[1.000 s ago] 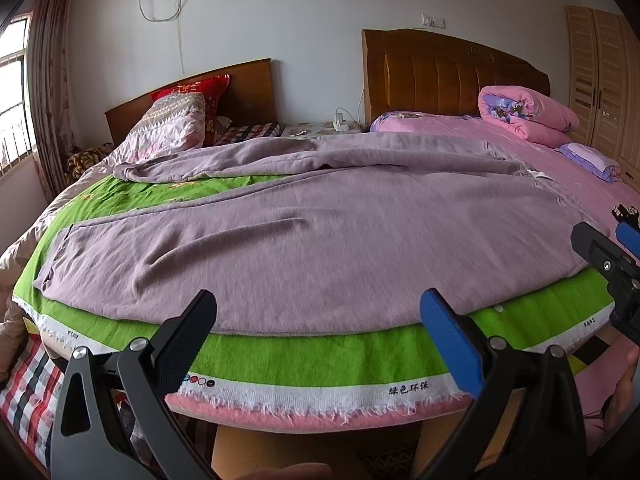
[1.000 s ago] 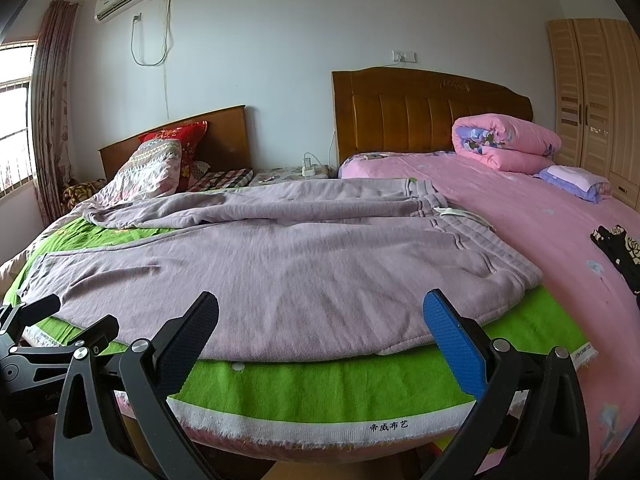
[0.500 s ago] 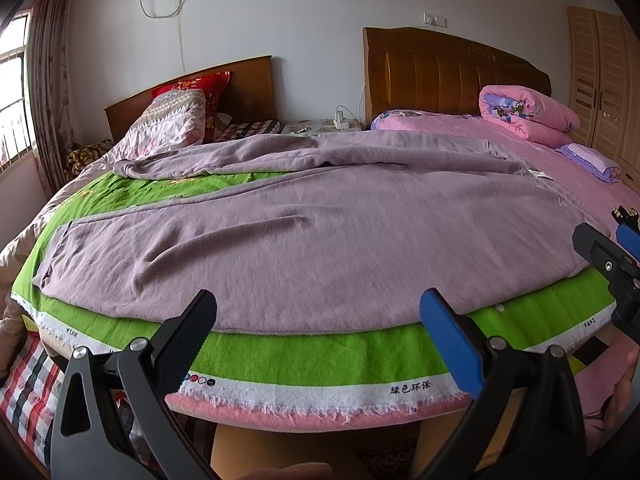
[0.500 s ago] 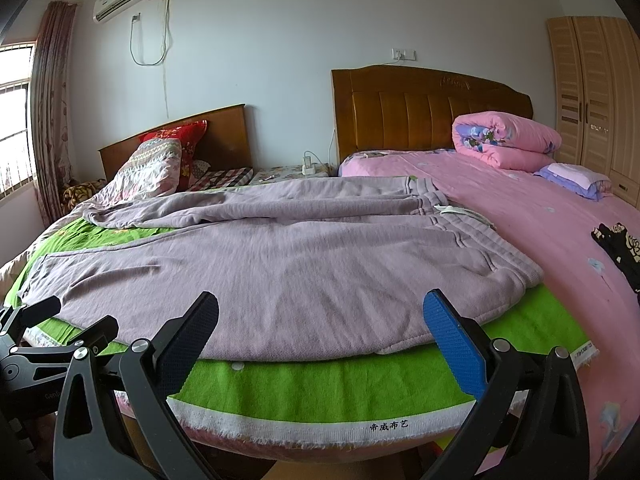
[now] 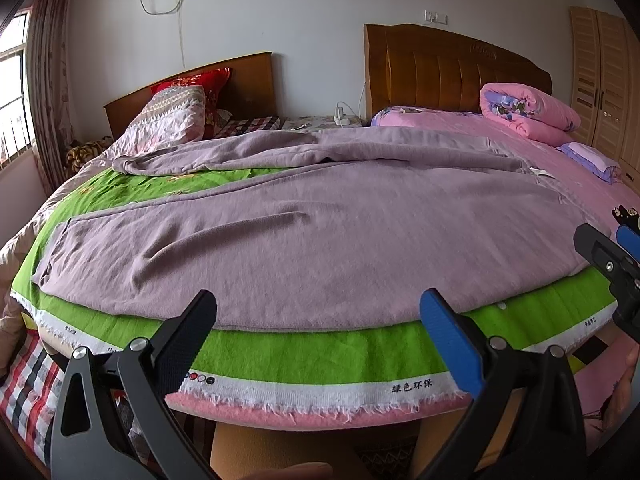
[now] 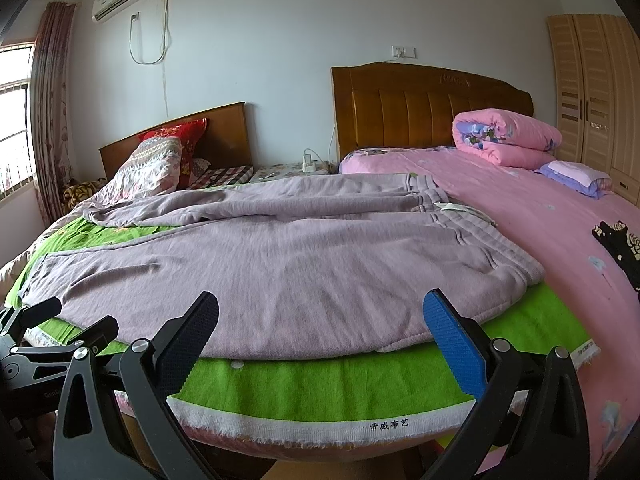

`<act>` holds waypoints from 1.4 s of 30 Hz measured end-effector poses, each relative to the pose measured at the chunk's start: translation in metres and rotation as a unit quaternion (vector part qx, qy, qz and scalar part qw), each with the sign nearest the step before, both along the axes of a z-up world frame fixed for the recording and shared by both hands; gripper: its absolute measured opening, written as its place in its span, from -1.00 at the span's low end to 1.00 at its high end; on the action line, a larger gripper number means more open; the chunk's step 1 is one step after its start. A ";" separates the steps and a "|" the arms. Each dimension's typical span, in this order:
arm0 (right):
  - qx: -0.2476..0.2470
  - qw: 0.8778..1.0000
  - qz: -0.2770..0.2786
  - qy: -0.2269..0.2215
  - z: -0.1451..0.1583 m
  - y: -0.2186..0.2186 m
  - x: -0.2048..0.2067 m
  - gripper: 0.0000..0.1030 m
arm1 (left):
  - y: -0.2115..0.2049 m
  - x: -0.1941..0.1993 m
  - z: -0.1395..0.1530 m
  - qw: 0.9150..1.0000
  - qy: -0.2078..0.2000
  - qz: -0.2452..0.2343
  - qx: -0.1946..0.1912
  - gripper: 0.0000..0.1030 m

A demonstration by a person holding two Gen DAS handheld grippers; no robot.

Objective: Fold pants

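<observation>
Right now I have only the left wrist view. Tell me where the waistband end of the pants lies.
Observer: The right wrist view shows the ribbed waistband at the right end of the pants, where the green cloth meets the pink bedcover.
Operator: Report the right hand-held gripper's jaws.
Observer: The right hand-held gripper is open and empty, with its tips in front of the pants' near edge.
Operator: Check my left one from that side.
Observer: The left hand-held gripper shows at the lower left, open and holding nothing, near the cuff end of the pants.
</observation>
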State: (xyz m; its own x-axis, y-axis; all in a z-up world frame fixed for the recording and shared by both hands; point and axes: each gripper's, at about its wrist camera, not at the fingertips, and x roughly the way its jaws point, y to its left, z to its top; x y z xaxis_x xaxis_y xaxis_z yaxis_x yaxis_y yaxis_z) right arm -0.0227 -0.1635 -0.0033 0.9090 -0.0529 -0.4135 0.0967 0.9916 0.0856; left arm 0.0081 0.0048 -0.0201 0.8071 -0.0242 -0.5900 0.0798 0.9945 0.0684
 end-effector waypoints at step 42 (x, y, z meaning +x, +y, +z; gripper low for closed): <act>-0.055 0.933 0.246 0.255 -0.010 -0.197 0.496 0.92 | -0.069 0.523 0.000 0.884 0.202 -0.404 0.120 0.61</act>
State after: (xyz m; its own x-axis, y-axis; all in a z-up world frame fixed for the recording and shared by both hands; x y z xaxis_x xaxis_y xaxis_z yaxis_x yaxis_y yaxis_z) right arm 0.4733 -0.3600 -0.0128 0.5214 0.2516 -0.8154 -0.3734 0.9265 0.0471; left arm 0.5308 -0.0646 -0.0204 0.3050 -0.3320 -0.8926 0.8236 0.5626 0.0721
